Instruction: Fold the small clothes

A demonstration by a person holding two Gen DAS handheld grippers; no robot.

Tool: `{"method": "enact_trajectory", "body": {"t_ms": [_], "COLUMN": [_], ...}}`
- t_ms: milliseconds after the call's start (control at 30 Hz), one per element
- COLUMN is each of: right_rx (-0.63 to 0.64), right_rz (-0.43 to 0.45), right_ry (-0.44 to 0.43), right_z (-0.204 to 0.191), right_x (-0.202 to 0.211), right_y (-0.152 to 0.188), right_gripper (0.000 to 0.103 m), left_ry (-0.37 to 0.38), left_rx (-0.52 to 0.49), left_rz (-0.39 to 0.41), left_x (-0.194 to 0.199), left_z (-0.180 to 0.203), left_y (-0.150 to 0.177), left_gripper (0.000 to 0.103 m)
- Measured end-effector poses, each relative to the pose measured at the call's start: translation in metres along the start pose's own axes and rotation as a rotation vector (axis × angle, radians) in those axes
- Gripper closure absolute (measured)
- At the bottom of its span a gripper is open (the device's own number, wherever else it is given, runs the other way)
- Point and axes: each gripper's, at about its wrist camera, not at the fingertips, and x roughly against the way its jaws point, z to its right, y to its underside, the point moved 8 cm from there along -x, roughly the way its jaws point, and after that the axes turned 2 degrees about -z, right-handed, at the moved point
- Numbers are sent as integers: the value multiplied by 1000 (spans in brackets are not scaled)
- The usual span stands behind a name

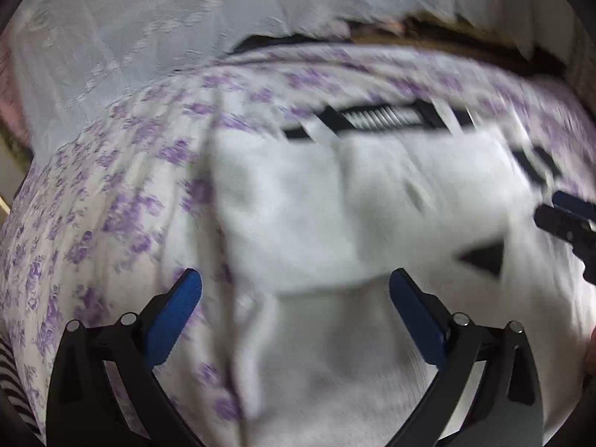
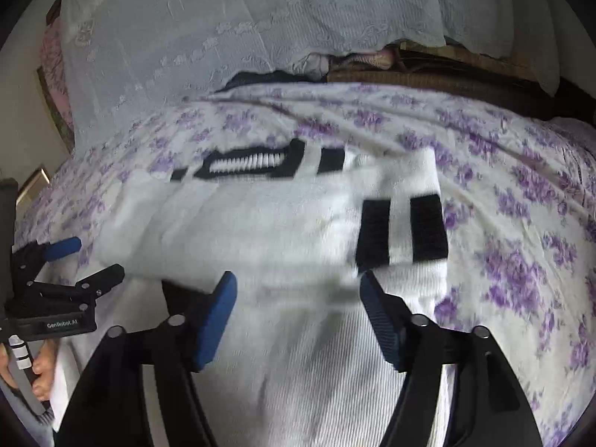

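A small white knitted top [image 1: 354, 205] with black stripes at its collar and cuff lies on the bed; it also shows in the right wrist view [image 2: 260, 223]. One sleeve with a black-striped cuff [image 2: 402, 229] is folded over the body. My left gripper [image 1: 296, 288] is open above the garment's near left part, holding nothing. My right gripper [image 2: 298, 290] is open above the garment's near edge, holding nothing. The left gripper also shows at the left of the right wrist view [image 2: 85, 257], and the right gripper's tips show at the right edge of the left wrist view [image 1: 558, 208].
The garment lies on a white bedsheet with purple flowers [image 2: 521, 205]. A pale lace cover [image 2: 242, 29] drapes over things at the back. Brown and dark fabrics [image 2: 428, 74] lie behind the bed. A striped cloth [image 1: 11, 372] shows at the lower left.
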Motion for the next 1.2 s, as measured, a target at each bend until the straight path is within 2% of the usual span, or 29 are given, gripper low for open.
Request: {"method": "enact_trajectory", "body": {"t_ms": [67, 133, 200, 333, 500, 633, 767, 867, 1000, 1100, 1200], "right_rx": [7, 12, -11, -115, -228, -349, -450, -459, -440, -427, -400], "right_rz": [-75, -59, -1, 90, 109, 122, 132, 130, 94, 63, 33], "right_ry": [-4, -10, -34, -133, -166, -225, -334, -374, -420, -445, -475], "right_z": [2, 0, 0, 15, 42, 66, 80, 78, 67, 56, 44], "right_x": [-18, -13, 3, 49, 74, 93, 110, 121, 131, 142, 153], "right_y": [11, 10, 7, 13, 51, 87, 112, 128, 148, 164, 183], "right_gripper": [22, 22, 22, 22, 22, 22, 22, 22, 22, 22, 22], "left_ry": [-45, -51, -34, 79, 171, 289, 494, 657, 659, 697, 691], "left_rx": [-50, -46, -18, 35, 30, 83, 193, 198, 125, 65, 30], "left_rz": [-16, -5, 0, -14, -21, -53, -74, -69, -65, -66, -64], "left_x": [-12, -5, 3, 26, 48, 59, 74, 95, 108, 121, 125], "left_z": [9, 6, 1, -5, -1, -3, -11, -2, 16, 31, 41], "left_y": [6, 5, 7, 29, 66, 98, 125, 145, 160, 168, 170], "left_gripper": [4, 5, 5, 5, 5, 5, 5, 5, 5, 5, 5]}}
